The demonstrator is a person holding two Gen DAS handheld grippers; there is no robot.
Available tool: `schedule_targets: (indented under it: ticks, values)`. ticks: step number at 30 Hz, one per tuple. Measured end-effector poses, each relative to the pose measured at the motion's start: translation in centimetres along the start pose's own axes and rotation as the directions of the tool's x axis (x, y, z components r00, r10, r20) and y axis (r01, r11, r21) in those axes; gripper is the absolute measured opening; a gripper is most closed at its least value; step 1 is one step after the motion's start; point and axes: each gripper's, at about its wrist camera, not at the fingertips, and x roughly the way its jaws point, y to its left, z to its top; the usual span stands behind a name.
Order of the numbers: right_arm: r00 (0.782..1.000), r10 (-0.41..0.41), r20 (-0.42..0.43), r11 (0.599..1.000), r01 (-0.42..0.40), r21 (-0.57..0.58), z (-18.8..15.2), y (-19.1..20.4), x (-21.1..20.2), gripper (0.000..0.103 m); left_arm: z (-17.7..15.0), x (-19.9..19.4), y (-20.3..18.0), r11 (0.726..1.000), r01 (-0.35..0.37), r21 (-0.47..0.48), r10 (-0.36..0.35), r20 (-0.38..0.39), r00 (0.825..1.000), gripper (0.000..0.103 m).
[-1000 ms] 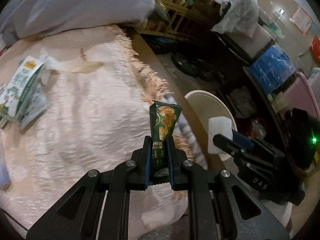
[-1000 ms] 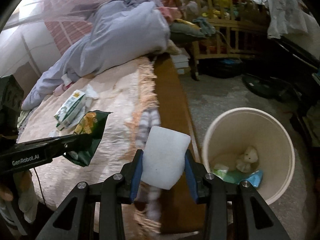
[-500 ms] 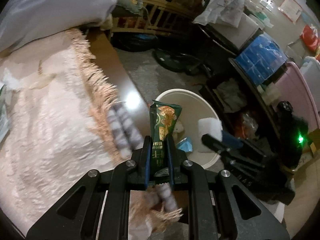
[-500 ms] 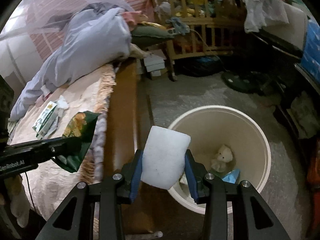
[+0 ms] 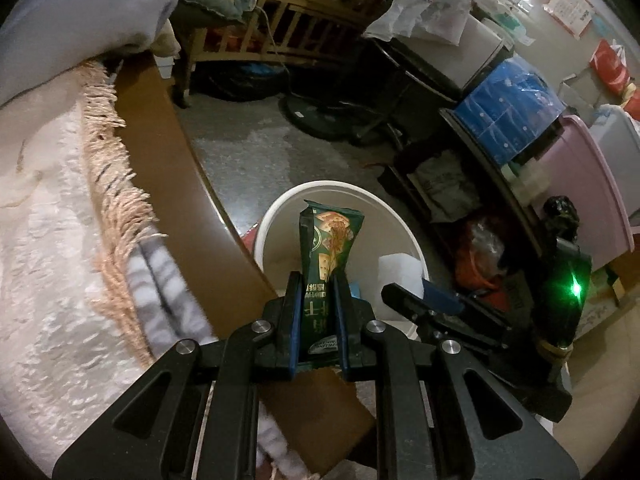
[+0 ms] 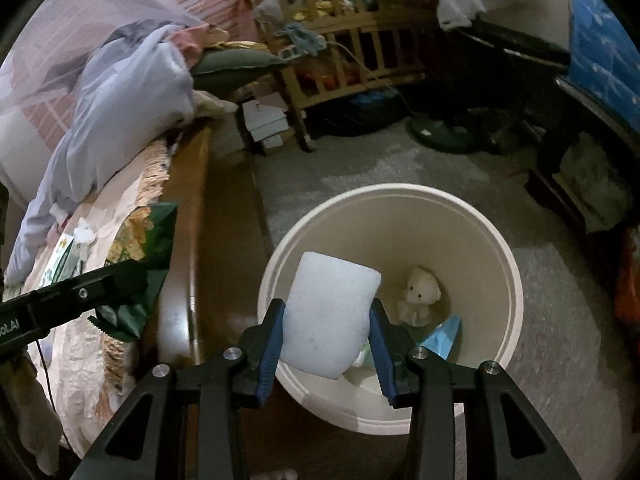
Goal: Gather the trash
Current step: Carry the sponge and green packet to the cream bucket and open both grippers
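Note:
My left gripper [image 5: 316, 280] is shut on a green snack wrapper [image 5: 330, 240], held upright in front of the cream trash bin [image 5: 276, 220] on the floor. My right gripper [image 6: 328, 312] is shut on a white foam block [image 6: 330, 316], held above the near rim of the bin [image 6: 508, 276]. The bin holds a small white plush toy [image 6: 420, 296] and a blue wrapper [image 6: 444, 336]. The right gripper with its block [image 5: 400, 270] shows to the right in the left wrist view. The left gripper and wrapper [image 6: 144, 248] show at the left in the right wrist view.
The bed with a fringed pink cover [image 5: 52, 240] and wooden side rail [image 6: 188, 240] lies left of the bin. More wrappers [image 6: 60, 256] lie on the bed. A wooden crib [image 6: 352, 40], boxes [image 6: 268, 124], a fan base [image 6: 440, 136] and shelves [image 5: 512, 120] ring the floor.
Both grippers have swung from over the bed toward the bin, each still holding its item. The foam block is now above the bin's near rim.

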Motion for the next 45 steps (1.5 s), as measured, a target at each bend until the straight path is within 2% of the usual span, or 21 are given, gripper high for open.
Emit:
schedule_targets:
  ticks: [21, 24, 31, 32, 33, 35, 36, 37, 38, 45]
  values:
    - [0.999, -0.053, -0.009, 0.998, 0.053, 0.037, 0.3, -1.9, 0.4, 0.039, 0.1, 2.6, -0.4, 1.000, 0.005, 0.002, -0.005, -0.033, 0.999, 0.012]
    - [0.998, -0.060, -0.010, 0.997, 0.061, 0.046, 0.3, -2.1, 0.5, 0.043, 0.1, 2.6, -0.4, 1.000, 0.007, 0.002, -0.007, -0.032, 0.999, 0.012]
    - [0.998, -0.065, -0.008, 0.997, 0.065, 0.051, 0.3, -2.3, 0.5, 0.044, 0.1, 2.8, -0.1, 1.000, 0.031, -0.005, -0.031, -0.033, 0.999, 0.014]
    - [0.998, -0.065, -0.006, 0.996, 0.065, 0.056, 0.3, -2.4, 0.4, 0.045, 0.1, 2.8, -0.2, 0.999, 0.032, -0.004, -0.032, -0.034, 0.999, 0.015]
    - [0.998, -0.067, -0.003, 0.996, 0.068, 0.061, 0.4, -2.6, 0.4, 0.047, 0.0, 2.8, -0.1, 0.999, 0.033, -0.005, -0.033, -0.035, 0.999, 0.020]
    - [0.997, -0.079, 0.004, 0.994, 0.079, 0.076, 0.5, -2.9, 0.3, 0.051, 0.0, 2.8, 0.0, 0.999, 0.040, -0.013, -0.040, -0.038, 0.998, 0.034]
    - [0.997, -0.080, 0.006, 0.993, 0.079, 0.084, 0.6, -3.0, 0.2, 0.058, 0.0, 2.8, 0.1, 0.999, 0.043, -0.019, -0.043, -0.039, 0.998, 0.044]
    - [0.997, -0.077, 0.011, 0.993, 0.075, 0.095, 0.7, -3.2, 0.1, 0.067, 0.0, 2.7, 0.1, 0.999, 0.045, -0.023, -0.046, -0.038, 0.998, 0.045]
    - [0.997, -0.075, 0.015, 0.992, 0.073, 0.101, 0.7, -3.3, 0.0, 0.069, 0.0, 2.5, 0.2, 0.999, 0.046, -0.028, -0.047, -0.036, 0.998, 0.045]
    - [0.998, -0.063, 0.012, 0.994, 0.062, 0.087, 0.6, -2.8, 0.1, 0.070, -0.5, 0.5, 0.6, 1.000, -0.007, -0.028, 0.006, -0.015, 1.000, 0.045]
